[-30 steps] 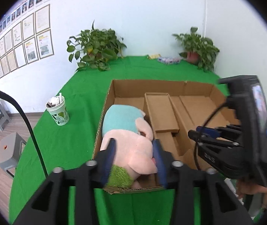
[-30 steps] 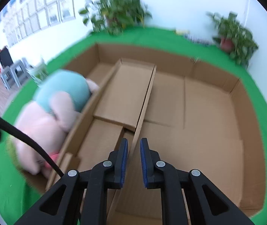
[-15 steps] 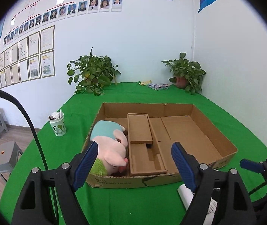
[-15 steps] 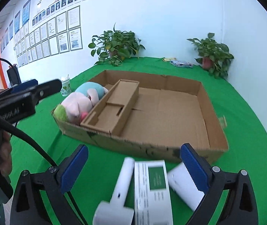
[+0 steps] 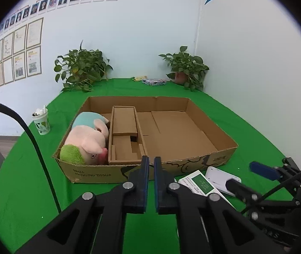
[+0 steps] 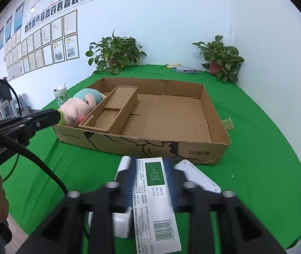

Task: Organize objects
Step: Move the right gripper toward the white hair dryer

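1. Cardboard box [image 5: 211, 158] sits open-topped on the green table cloth [image 5: 34, 190], with a smaller cardboard insert [image 5: 125, 131] standing inside it toward its left side.
2. Plush pig [image 5: 87, 139], pink with a teal back and a green tuft, lies in the narrow left compartment, between the box wall and the insert.
3. White carton with a green label [image 6: 152, 188] lies on the cloth just in front of the box's near wall, outside it.
4. White handle-shaped piece [image 6: 197, 177] lies just right of the carton, and a white tube [image 6: 120, 169] lies just left of it, partly under the gripper.
5. Left gripper [image 5: 151, 167] hovers before the box's near wall with its jaws drawn together to a thin slit; they have just been closing, and nothing is between them.
6. Right gripper [image 6: 150, 182] points down at the carton, its blurred blue pads at the carton's two long edges; its jaws have just been closing, and whether they press on it I cannot tell.
7. Paper cup [image 5: 41, 121] stands on the cloth left of the box, well apart from both grippers.
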Motion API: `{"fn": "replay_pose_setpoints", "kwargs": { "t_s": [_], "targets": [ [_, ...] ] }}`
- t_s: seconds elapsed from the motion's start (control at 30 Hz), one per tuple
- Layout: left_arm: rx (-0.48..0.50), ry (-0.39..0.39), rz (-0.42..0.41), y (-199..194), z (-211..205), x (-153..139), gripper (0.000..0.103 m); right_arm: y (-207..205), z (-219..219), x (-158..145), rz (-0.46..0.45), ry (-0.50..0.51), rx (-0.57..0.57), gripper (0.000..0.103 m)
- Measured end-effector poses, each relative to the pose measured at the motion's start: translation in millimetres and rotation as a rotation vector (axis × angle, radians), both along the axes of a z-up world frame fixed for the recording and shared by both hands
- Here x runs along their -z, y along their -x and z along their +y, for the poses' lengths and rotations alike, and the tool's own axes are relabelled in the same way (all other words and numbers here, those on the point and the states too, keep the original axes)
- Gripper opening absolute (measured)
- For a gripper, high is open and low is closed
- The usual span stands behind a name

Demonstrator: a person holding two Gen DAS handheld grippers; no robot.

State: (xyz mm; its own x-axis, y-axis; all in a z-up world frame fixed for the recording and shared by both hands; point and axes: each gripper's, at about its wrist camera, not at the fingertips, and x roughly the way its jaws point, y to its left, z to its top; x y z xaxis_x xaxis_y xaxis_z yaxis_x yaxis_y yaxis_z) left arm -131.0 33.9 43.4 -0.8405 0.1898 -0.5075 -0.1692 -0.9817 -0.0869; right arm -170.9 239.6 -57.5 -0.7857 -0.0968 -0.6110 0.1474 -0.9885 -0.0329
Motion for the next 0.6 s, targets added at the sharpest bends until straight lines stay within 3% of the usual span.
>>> {"fn": "replay_pose_setpoints", "kwargs": {
  "t_s": [0.07, 0.1, 0.17, 0.27, 0.4, 0.47, 0.53, 0.6],
  "targets": [
    [-0.005, 0.015, 0.028, -6, 2, -1, 0.075, -6, 4, -1, 0.013, 0.042, -0.03, 0.095],
    [-0.005, 0.004, 0.05, -9, 1, -4, 0.081, -8, 5, -1, 0.015, 0.059, -0.041, 0.095],
    [0.001, -0.014, 0.054, -10, 0, -6, 0.082, -12, 6, 0, 0.004, 0.066, -0.058, 0.095],
    [0.018, -0.033, -0.017, -1, -1, -3, 0.082, -16, 1, 5, -0.032, 0.083, -0.126, 0.095],
    [0.089, -0.112, -0.123, 12, -5, 12, 0.082, -46, -27, 17, -0.094, 0.097, -0.379, 0.095],
    [0.145, -0.161, -0.195, 24, -5, 25, 0.082, -63, -38, 23, -0.116, 0.19, -0.523, 0.095],
    [0.182, -0.2, -0.263, 36, -6, 41, 0.081, -66, -44, 31, -0.133, 0.22, -0.544, 0.098],
    [0.204, -0.222, -0.339, 49, -5, 56, 0.081, -60, -47, 44, -0.143, 0.163, -0.468, 0.098]
  ]
}}
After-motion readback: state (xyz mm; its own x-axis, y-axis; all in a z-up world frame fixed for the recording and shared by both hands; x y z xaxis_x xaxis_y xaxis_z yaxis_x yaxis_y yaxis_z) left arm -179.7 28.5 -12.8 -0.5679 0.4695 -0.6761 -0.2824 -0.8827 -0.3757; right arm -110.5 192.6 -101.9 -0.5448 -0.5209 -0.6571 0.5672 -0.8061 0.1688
